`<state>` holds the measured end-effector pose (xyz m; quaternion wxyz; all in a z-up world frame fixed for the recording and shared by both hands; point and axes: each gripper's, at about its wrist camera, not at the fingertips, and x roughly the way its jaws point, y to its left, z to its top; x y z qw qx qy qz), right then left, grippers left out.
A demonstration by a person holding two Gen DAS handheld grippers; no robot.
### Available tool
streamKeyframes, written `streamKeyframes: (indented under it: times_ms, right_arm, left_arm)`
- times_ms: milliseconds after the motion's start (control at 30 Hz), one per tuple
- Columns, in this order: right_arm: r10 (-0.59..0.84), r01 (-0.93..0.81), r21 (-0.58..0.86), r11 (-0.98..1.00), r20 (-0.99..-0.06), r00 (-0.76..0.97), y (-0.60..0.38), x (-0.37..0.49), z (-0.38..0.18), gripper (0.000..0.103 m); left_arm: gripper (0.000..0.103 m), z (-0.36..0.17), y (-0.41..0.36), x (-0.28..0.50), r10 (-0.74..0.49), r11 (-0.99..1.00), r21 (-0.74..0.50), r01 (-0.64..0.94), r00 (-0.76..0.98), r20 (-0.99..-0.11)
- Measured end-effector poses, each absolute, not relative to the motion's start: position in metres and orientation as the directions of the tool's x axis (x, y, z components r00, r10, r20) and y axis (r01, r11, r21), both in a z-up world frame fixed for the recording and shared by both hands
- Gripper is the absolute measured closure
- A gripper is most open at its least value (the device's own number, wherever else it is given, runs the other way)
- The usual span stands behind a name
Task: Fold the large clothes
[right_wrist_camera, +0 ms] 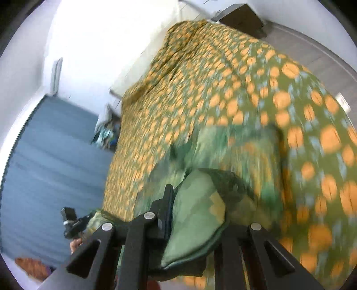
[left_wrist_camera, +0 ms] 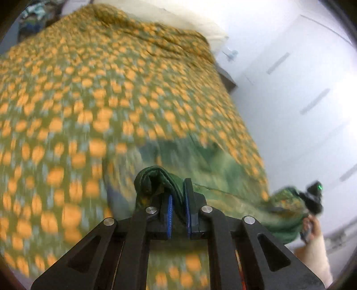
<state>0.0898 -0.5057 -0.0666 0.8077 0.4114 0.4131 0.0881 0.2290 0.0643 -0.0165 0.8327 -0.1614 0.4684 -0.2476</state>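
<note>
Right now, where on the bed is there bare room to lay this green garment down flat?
The patterned bedspread lies bare from the green garment up to the bunched folds near the pillow. It is crowded only at the near edge, where the left gripper and right gripper hold the cloth.

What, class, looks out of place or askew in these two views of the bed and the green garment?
Nothing looks damaged or spilled. The green garment hangs bunched between the left gripper and right gripper, both with jaws shut on its edge. The orange-dotted bedspread is rumpled near the pillow. Motion blur hides finer detail.
</note>
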Motion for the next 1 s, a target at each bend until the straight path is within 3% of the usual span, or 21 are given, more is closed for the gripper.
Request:
streamKeyframes:
  times_ms: [33,67,100,133,167,200,233,400,533,633,667,700,733,800,900,1000]
  right_arm:
    - [0.446,0.237,0.732,0.638,-0.603,0.662,-0.513,0.11,-0.078,0.087]
    - [0.421,0.269,0.733,0.624,-0.606,0.675,-0.518,0.124,-0.088,0.082]
    - [0.405,0.291,0.733,0.615,-0.61,0.681,-0.522,0.136,-0.096,0.08]
    - [0.387,0.325,0.726,0.606,-0.626,0.677,-0.523,0.153,-0.112,0.06]
    - [0.383,0.346,0.73,0.59,-0.63,0.676,-0.527,0.158,-0.124,0.024]
    - [0.377,0.365,0.731,0.577,-0.635,0.674,-0.526,0.165,-0.136,0.008]
    - [0.346,0.387,0.721,0.575,-0.643,0.683,-0.525,0.171,-0.146,0.0]
    - [0.267,0.331,0.639,0.694,-0.656,0.706,-0.516,0.175,-0.14,0.0]
    - [0.098,0.244,0.283,0.927,-0.815,0.571,-0.484,0.188,-0.135,0.0]
    - [0.067,0.218,0.202,0.955,-0.861,0.503,-0.483,0.192,-0.153,0.003]
    - [0.092,0.204,0.212,0.956,-0.874,0.478,-0.482,0.194,-0.161,0.03]
    - [0.109,0.195,0.22,0.956,-0.881,0.46,-0.48,0.197,-0.168,0.055]
    - [0.092,0.192,0.197,0.962,-0.889,0.448,-0.476,0.199,-0.173,0.078]
    - [0.043,0.224,0.162,0.961,-0.887,0.46,-0.474,0.201,-0.17,0.082]
    - [-0.036,0.275,0.141,0.951,-0.833,0.552,-0.477,0.194,-0.141,0.085]
    - [-0.052,0.3,0.16,0.941,-0.803,0.593,-0.484,0.198,-0.132,0.085]
  left_arm:
    - [0.087,-0.024,0.055,0.243,-0.539,0.841,-0.475,0.257,0.453,-0.71]
    - [0.068,-0.036,0.038,0.264,-0.489,0.872,-0.423,0.247,0.471,-0.734]
    - [0.031,-0.045,0.032,0.269,-0.47,0.883,-0.403,0.243,0.47,-0.747]
    - [0.015,-0.06,0.02,0.283,-0.445,0.896,-0.377,0.235,0.456,-0.771]
    - [0.006,-0.07,0.017,0.292,-0.433,0.901,-0.368,0.228,0.452,-0.78]
    - [0.006,-0.08,0.012,0.298,-0.416,0.909,-0.355,0.217,0.448,-0.791]
    - [0.006,-0.082,0.007,0.299,-0.412,0.911,-0.352,0.215,0.435,-0.801]
    - [0.005,-0.088,0.01,0.282,-0.423,0.903,-0.329,0.278,0.435,-0.795]
    - [0.003,-0.114,0.031,0.257,-0.338,0.932,-0.227,0.282,0.451,-0.826]
    - [0.004,-0.152,0.04,0.257,-0.334,0.934,-0.256,0.249,0.35,-0.875]
    - [0.008,-0.166,0.04,0.259,-0.359,0.925,-0.295,0.24,0.291,-0.887]
    - [0.033,-0.175,0.039,0.258,-0.394,0.911,-0.337,0.238,0.259,-0.882]
    - [0.045,-0.176,0.038,0.256,-0.387,0.914,-0.327,0.24,0.276,-0.88]
    - [0.074,-0.17,0.038,0.258,-0.364,0.925,-0.304,0.226,0.312,-0.877]
    - [0.083,-0.154,0.048,0.269,-0.373,0.927,-0.328,0.18,0.36,-0.855]
    - [0.084,-0.158,0.039,0.277,-0.313,0.949,-0.267,0.169,0.398,-0.862]
